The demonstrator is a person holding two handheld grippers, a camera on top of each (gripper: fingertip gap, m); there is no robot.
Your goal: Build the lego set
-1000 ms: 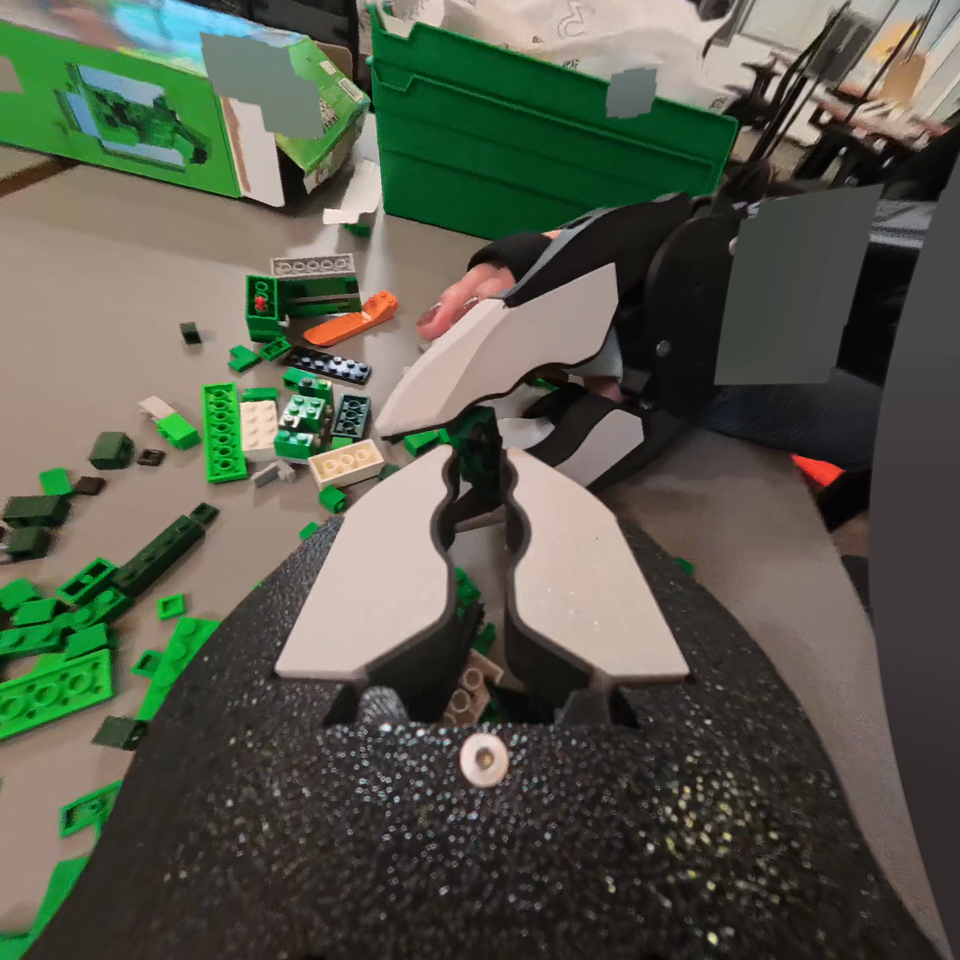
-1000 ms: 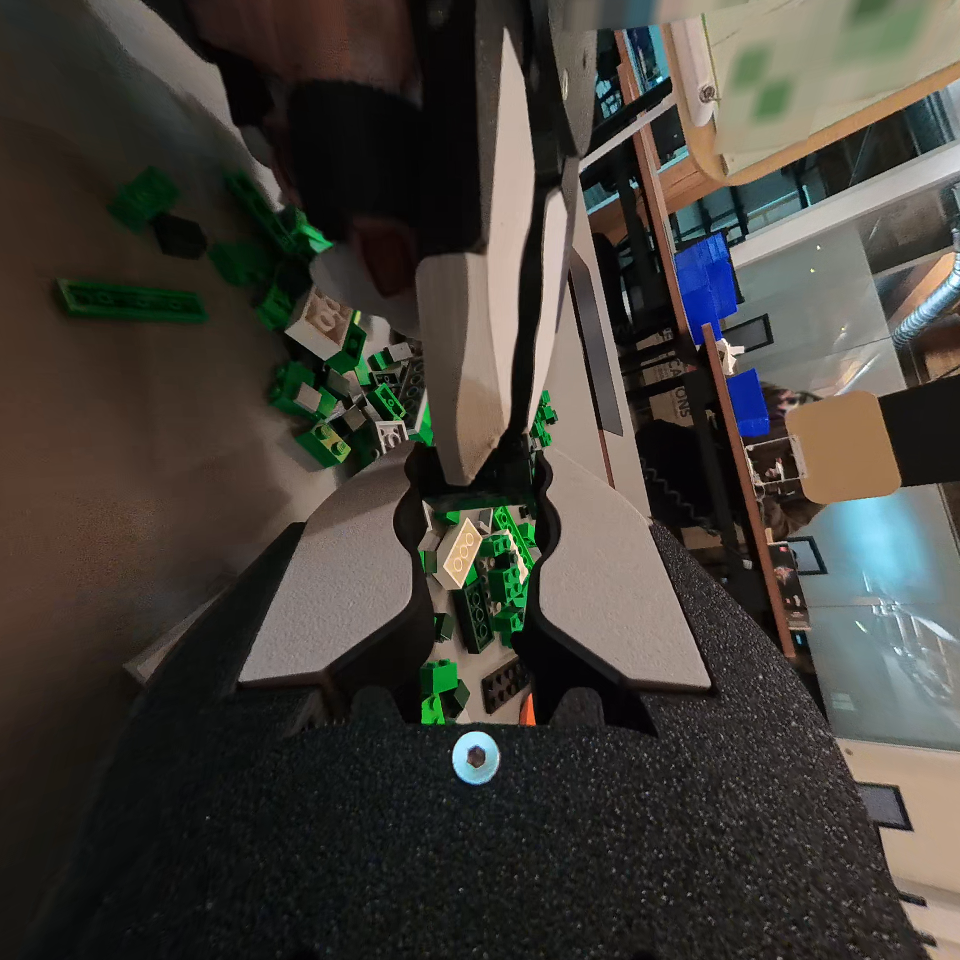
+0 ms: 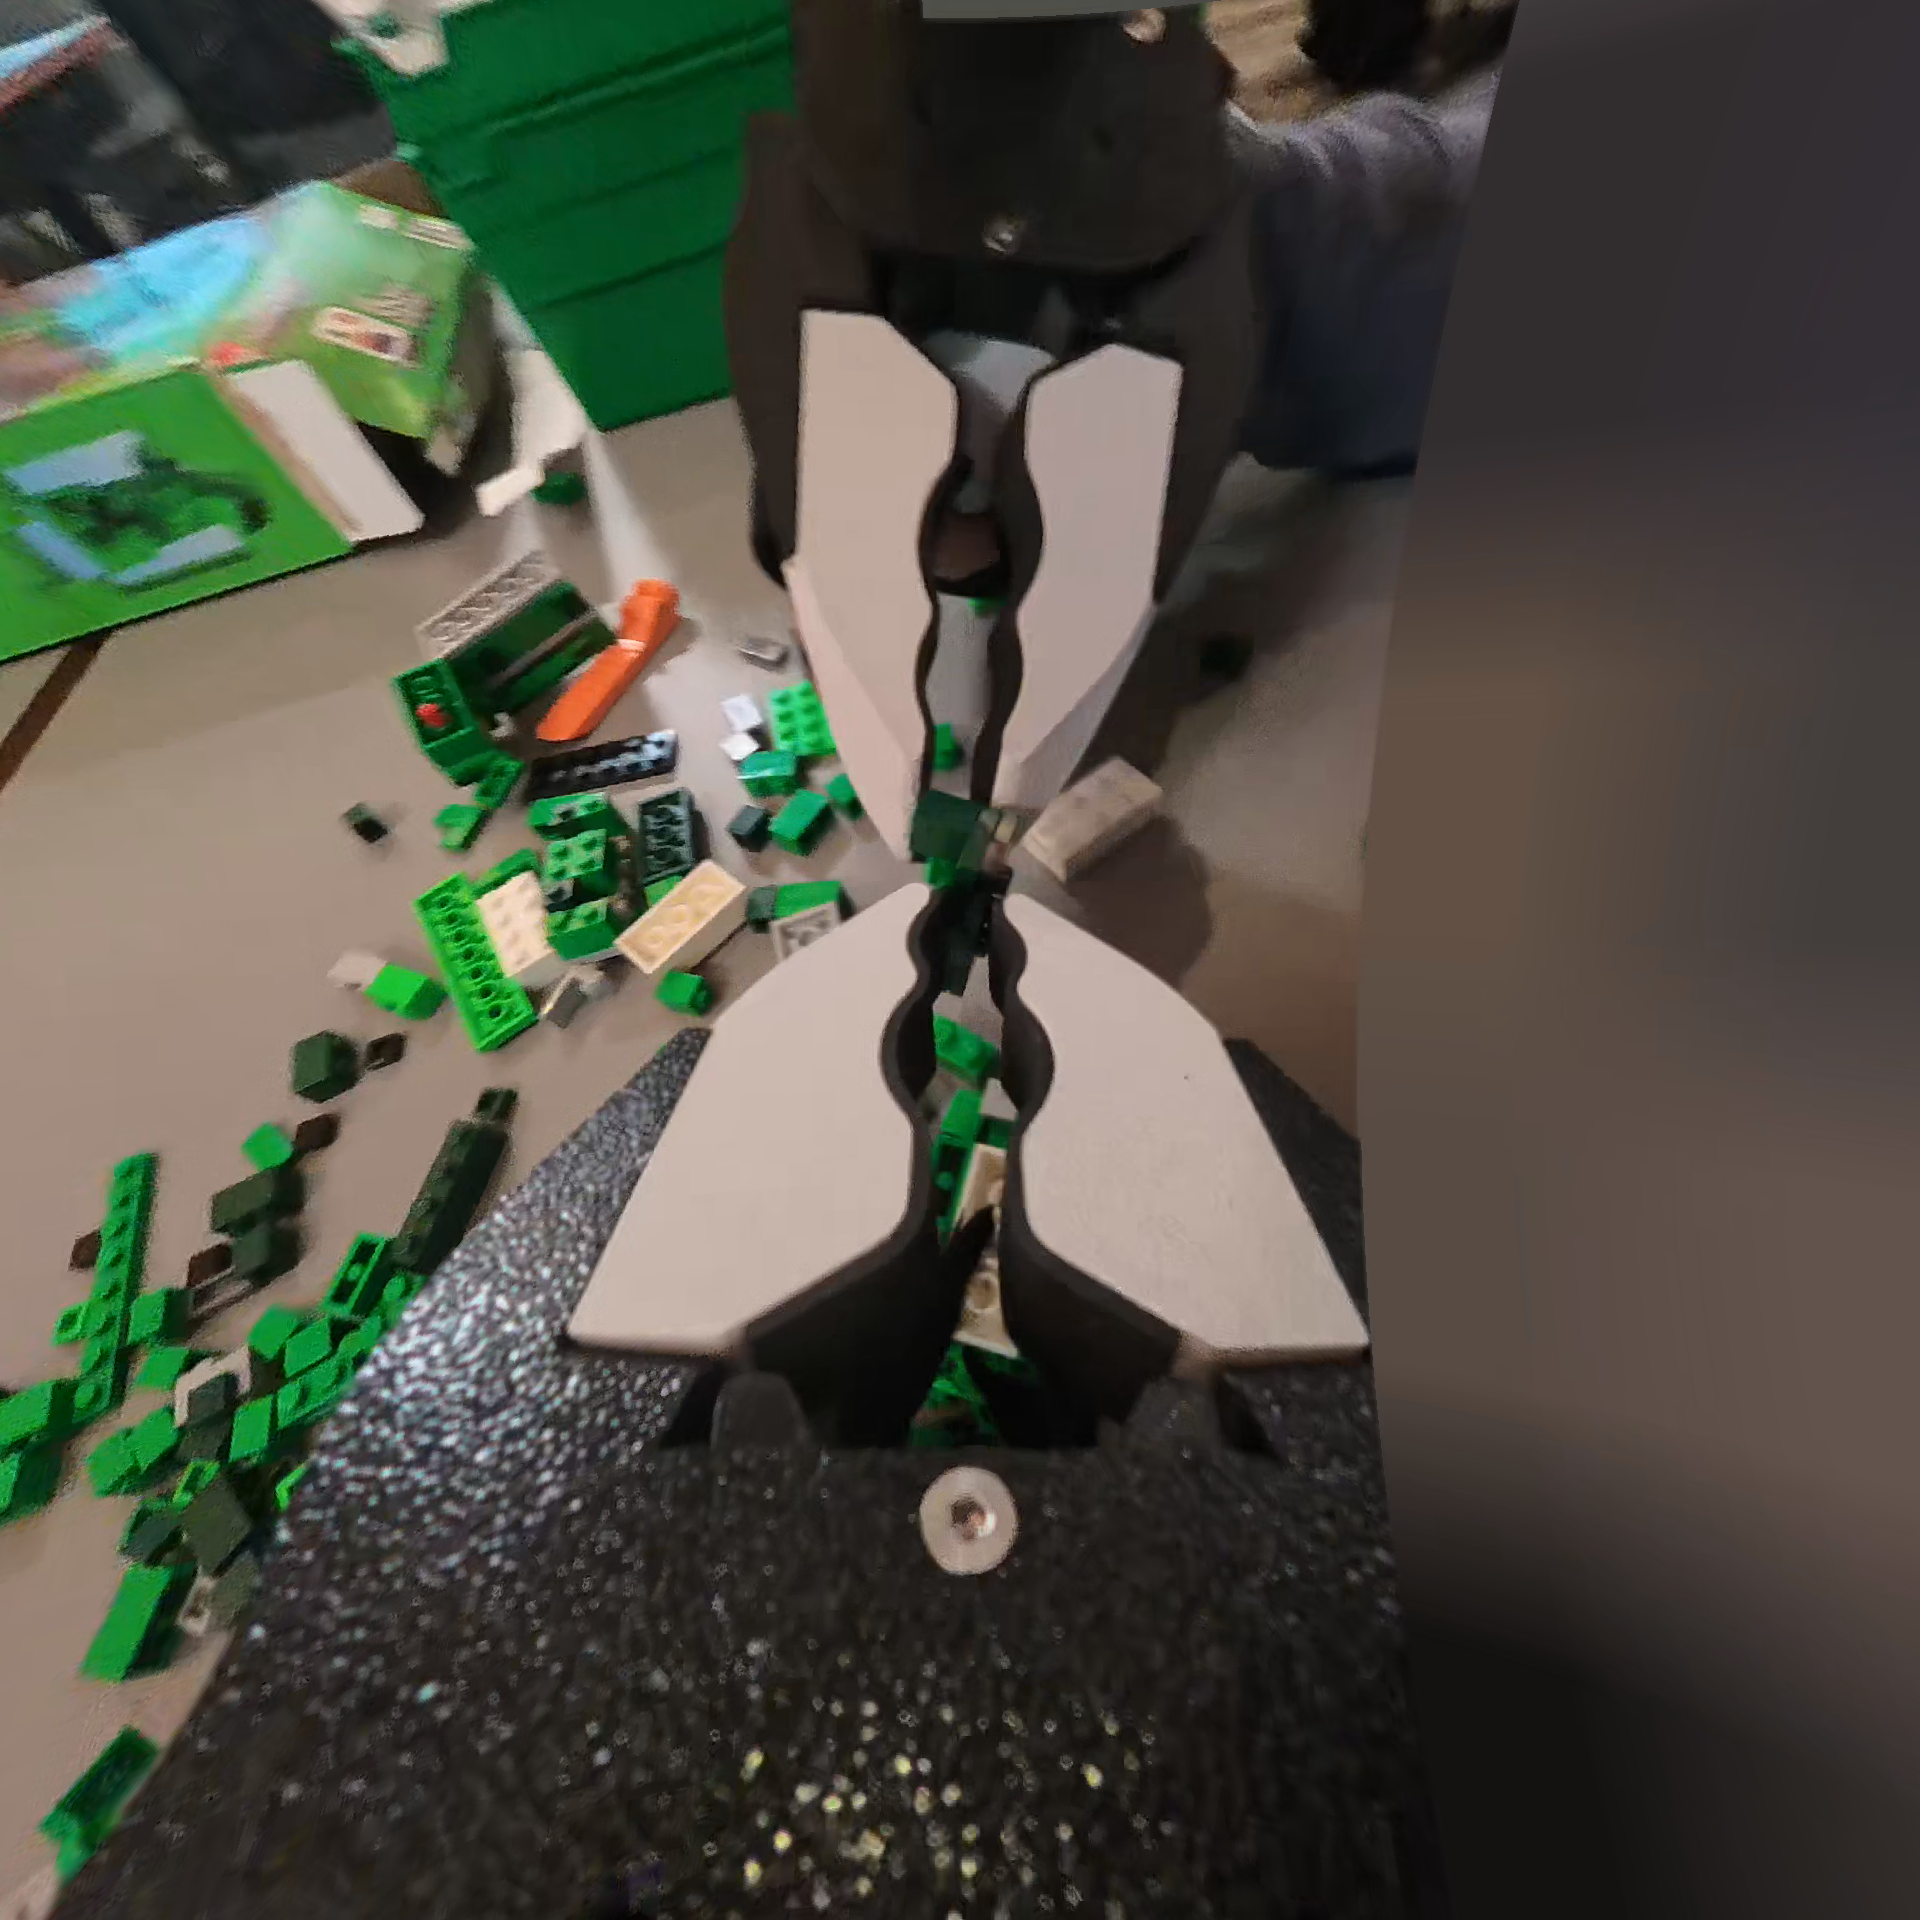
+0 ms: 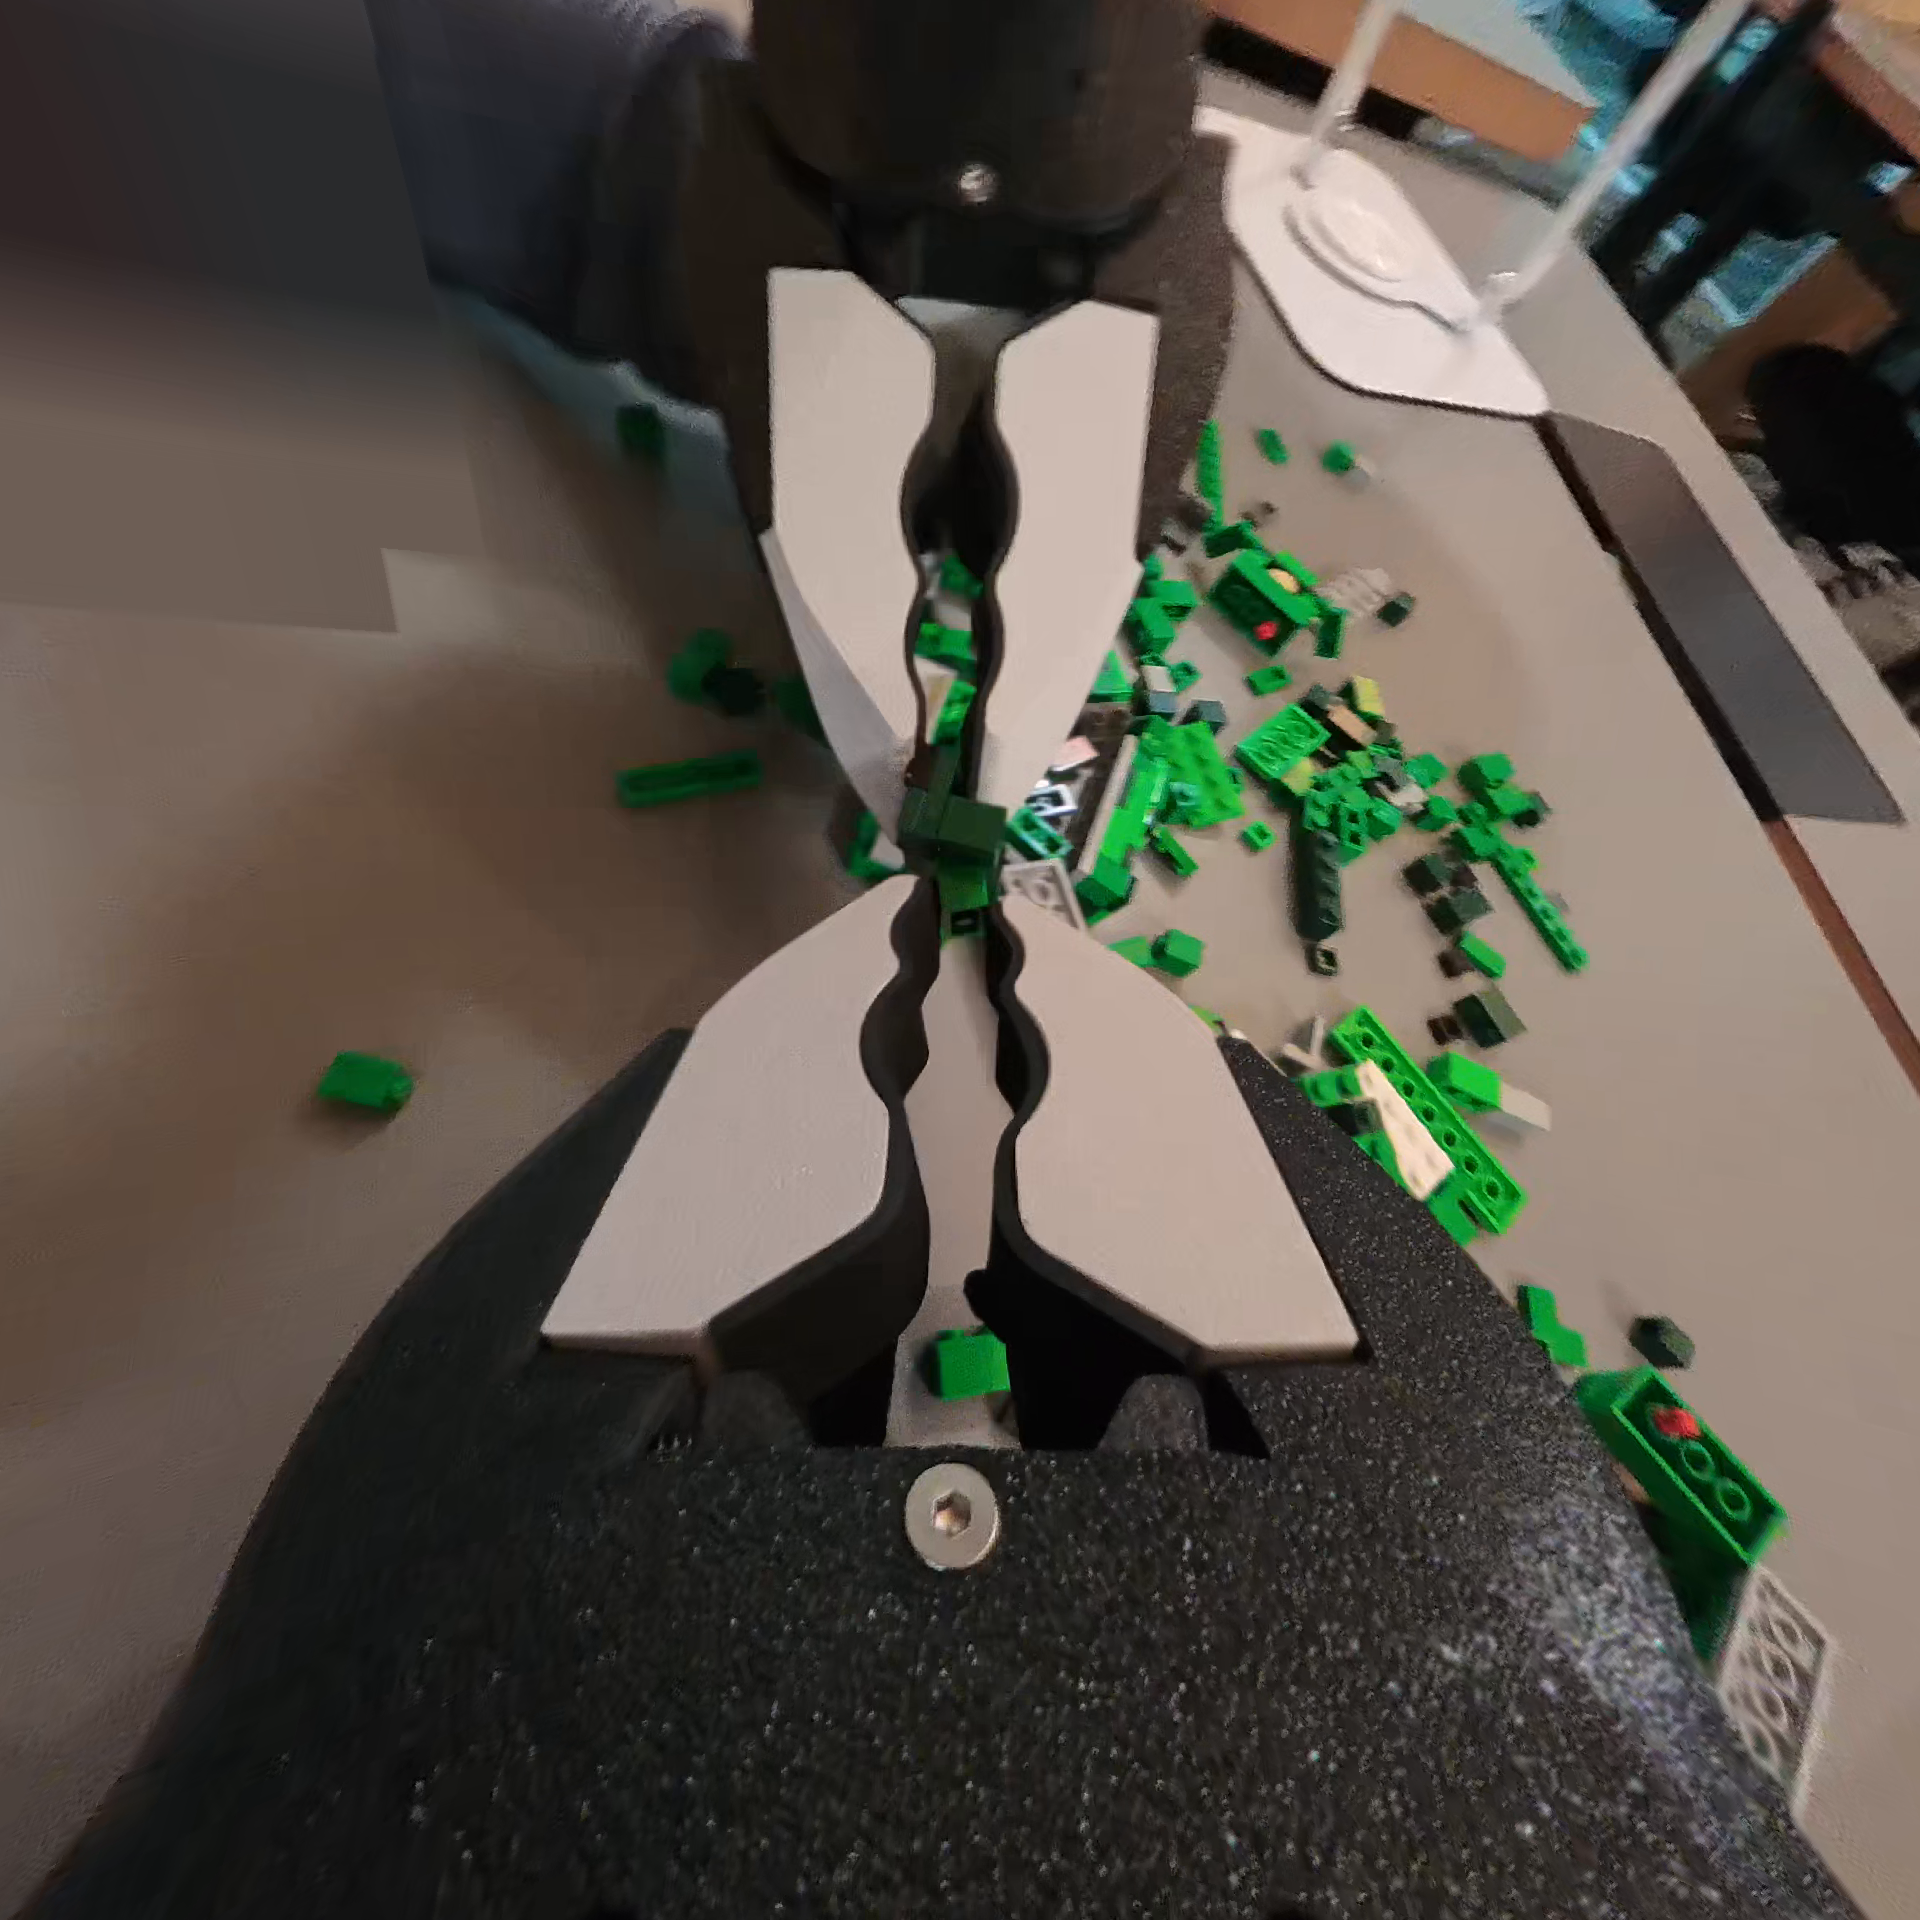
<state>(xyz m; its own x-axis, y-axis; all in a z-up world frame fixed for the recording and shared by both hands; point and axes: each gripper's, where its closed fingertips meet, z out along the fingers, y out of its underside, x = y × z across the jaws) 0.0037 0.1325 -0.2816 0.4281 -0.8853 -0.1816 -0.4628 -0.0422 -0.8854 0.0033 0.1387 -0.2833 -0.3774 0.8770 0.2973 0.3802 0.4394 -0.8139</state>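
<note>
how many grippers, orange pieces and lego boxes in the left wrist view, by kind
grippers: 2, left gripper and right gripper, jaws of both shut on the green build
orange piece: 1
lego box: 1
total: 4

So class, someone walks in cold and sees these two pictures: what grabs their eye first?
Two grey-fingered grippers meet tip to tip in mid-frame, the left gripper and right gripper both pinching one small dark green brick assembly. Around them, loose green bricks litter the grey table, with an orange tool beyond.
</note>
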